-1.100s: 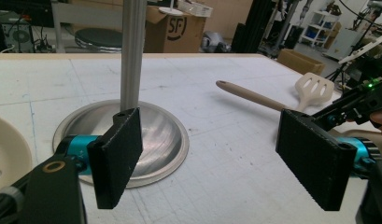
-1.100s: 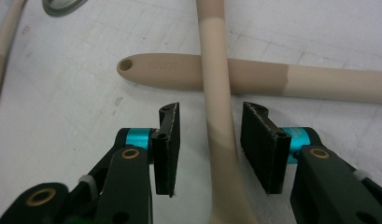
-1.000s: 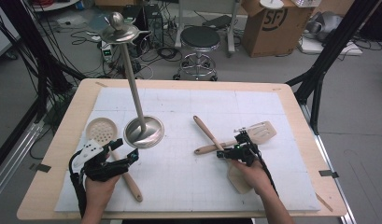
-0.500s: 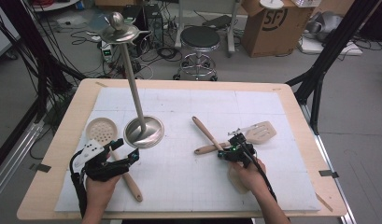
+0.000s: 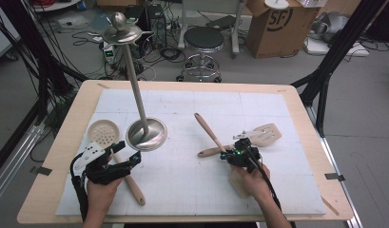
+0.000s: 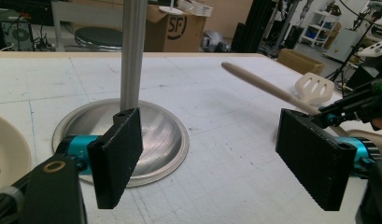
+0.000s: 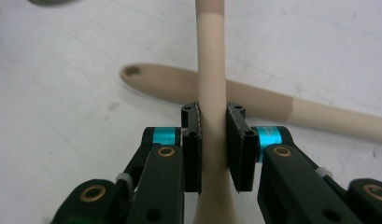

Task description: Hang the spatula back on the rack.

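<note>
Spoon handle (image 7: pixel 211 70) sits clamped in the right tongs (image 7: pixel 212 140), which have just closed, crossing the slotted spatula (image 5: pixel 266 134); left tongs (image 6: pixel 216 158) gape apart.

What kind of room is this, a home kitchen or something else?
Probably a lab or workshop, not a kitchen: cable bundles lie across the floor, a cardboard box sits behind the table, and a work stool stands nearby.

Right gripper (image 7: pixel 212 140) clamped (jaws just closing); left gripper (image 6: pixel 216 158) agape
</note>
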Demonstrator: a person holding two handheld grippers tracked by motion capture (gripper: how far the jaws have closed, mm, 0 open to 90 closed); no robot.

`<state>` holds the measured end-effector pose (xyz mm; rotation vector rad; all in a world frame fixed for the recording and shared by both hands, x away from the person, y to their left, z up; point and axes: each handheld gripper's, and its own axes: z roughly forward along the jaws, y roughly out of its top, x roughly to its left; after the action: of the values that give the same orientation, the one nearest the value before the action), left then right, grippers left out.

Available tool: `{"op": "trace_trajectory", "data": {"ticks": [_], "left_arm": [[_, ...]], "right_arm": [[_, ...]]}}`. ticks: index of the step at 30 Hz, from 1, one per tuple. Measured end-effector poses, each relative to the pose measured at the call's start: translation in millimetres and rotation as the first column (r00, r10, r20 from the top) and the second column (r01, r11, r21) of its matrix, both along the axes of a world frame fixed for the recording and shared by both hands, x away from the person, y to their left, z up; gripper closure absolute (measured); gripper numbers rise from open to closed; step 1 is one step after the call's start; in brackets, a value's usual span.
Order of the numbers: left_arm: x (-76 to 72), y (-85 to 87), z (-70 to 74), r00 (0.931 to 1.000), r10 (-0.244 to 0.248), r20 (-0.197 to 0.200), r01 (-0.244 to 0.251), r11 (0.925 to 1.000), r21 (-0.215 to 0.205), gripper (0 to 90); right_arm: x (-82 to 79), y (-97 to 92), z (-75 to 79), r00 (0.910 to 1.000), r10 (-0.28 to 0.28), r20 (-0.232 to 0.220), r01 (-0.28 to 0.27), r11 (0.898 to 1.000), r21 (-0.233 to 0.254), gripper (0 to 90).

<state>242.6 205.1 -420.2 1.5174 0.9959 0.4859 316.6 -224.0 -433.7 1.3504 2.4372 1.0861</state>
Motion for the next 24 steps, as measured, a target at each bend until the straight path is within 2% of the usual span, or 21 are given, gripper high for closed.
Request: {"op": "trace_trajectory", "data": {"ticks": [3, 6, 8, 9, 12, 15, 16, 17, 19, 20, 21, 22, 24], "left_arm": [[-0.2, 0.0, 0.2, 1.0000, 0.001, 0.000, -0.001, 1.0000, -0.002, 23.6], [0.0, -0.1, 0.0, 1.0000, 0.002, -0.001, -0.002, 1.0000, -0.002, 23.6], [-0.1, 0.0, 0.1, 1.0000, 0.002, 0.000, -0.002, 1.0000, -0.002, 23.6], [0.2, 0.1, 0.0, 1.0000, 0.002, 0.000, -0.002, 1.0000, -0.001, 23.6], [0.4, 0.0, -0.1, 1.0000, 0.002, -0.002, -0.002, 1.0000, 0.001, 23.6], [0.2, -0.1, 0.0, 1.0000, 0.002, 0.000, -0.002, 1.0000, -0.001, 23.6], [0.0, -0.1, 0.2, 1.0000, 0.001, 0.000, -0.001, 1.0000, 0.000, 23.6], [0.0, 0.1, 0.2, 1.0000, 0.000, 0.000, 0.000, 1.0000, 0.001, 23.6], [-0.4, 0.2, 0.2, 1.0000, 0.001, 0.000, -0.001, 1.0000, -0.003, 23.6], [-0.4, 0.6, 0.0, 1.0000, 0.001, -0.002, -0.001, 1.0000, -0.005, 23.6], [-0.3, 1.0, -0.2, 1.0000, 0.001, -0.004, -0.001, 1.0000, -0.007, 23.6], [-0.2, 1.2, -0.3, 1.0000, 0.003, -0.005, -0.003, 1.0000, -0.007, 23.6], [-0.2, 1.7, -0.1, 1.0000, 0.002, -0.001, -0.002, 1.0000, -0.009, 23.6]], "right_arm": [[-5.2, 1.7, 10.1, 0.9988, 0.023, 0.043, -0.024, 0.999, 0.022, 78.5], [-7.4, 2.8, 15.1, 0.9976, 0.036, 0.060, -0.038, 0.999, 0.034, 78.5], [-10.3, 4.9, 22.7, 0.9951, 0.050, 0.086, -0.055, 0.997, 0.053, 78.5], [-13.0, 7.2, 30.7, 0.9922, 0.061, 0.109, -0.070, 0.994, 0.081, 78.5], [-15.2, 9.9, 38.5, 0.9886, 0.076, 0.130, -0.091, 0.990, 0.106, 78.5], [-17.8, 18.0, 54.1, 0.9827, 0.111, 0.149, -0.134, 0.978, 0.158, 78.5], [-17.8, 18.0, 54.1, 0.9827, 0.111, 0.149, -0.134, 0.978, 0.158, 78.5], [-20.0, 24.1, 64.2, 0.9765, 0.127, 0.174, -0.157, 0.973, 0.170, 78.5], [-21.0, 27.1, 70.9, 0.9712, 0.137, 0.195, -0.177, 0.962, 0.207, 78.4], [-21.0, 27.1, 70.9, 0.9712, 0.137, 0.195, -0.177, 0.962, 0.207, 78.4], [-22.5, 31.5, 80.2, 0.9637, 0.149, 0.221, -0.202, 0.950, 0.237, 78.4], [-22.5, 31.5, 80.2, 0.9637, 0.149, 0.221, -0.202, 0.950, 0.237, 78.4], [-23.5, 35.5, 87.4, 0.9581, 0.158, 0.239, -0.220, 0.940, 0.262, 78.4]]}}
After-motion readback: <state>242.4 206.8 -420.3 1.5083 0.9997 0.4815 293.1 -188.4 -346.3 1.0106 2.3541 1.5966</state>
